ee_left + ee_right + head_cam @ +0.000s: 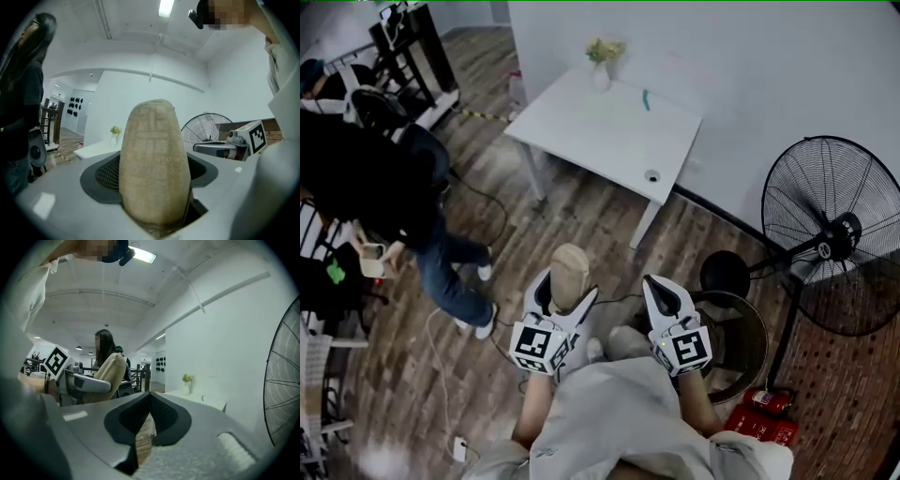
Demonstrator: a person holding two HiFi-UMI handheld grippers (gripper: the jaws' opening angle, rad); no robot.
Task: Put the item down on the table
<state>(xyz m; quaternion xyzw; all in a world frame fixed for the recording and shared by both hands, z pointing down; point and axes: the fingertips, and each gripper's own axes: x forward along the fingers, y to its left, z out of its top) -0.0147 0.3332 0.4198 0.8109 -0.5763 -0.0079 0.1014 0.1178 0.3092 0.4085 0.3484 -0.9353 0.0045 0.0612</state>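
Item [570,275] of beige colour, long and rounded at the top, with a rough woven surface, stands between the jaws of my left gripper [565,292]. The jaws are clamped on its lower part, one on each side, and its rounded end comes out well past their tips. In the left gripper view it fills the middle and hides what is behind it.

My right gripper [656,286] is just beside the left one, with nothing in it. Its two jaws are pressed together at the tips, and only a thin slit shows lower between them.

I hold both grippers near my body, above the wooden floor [581,220]. The white table [591,122] is in front of me and well apart from the item. On its far edge stands a small white vase with yellow-green flowers [602,64]. Near the wall side lies a small teal thing [646,98], and near the front corner a small round thing [652,175]; I cannot tell what these two are.

A big black fan [839,234] stands at my right. A person in dark clothes [384,178] is at my left.
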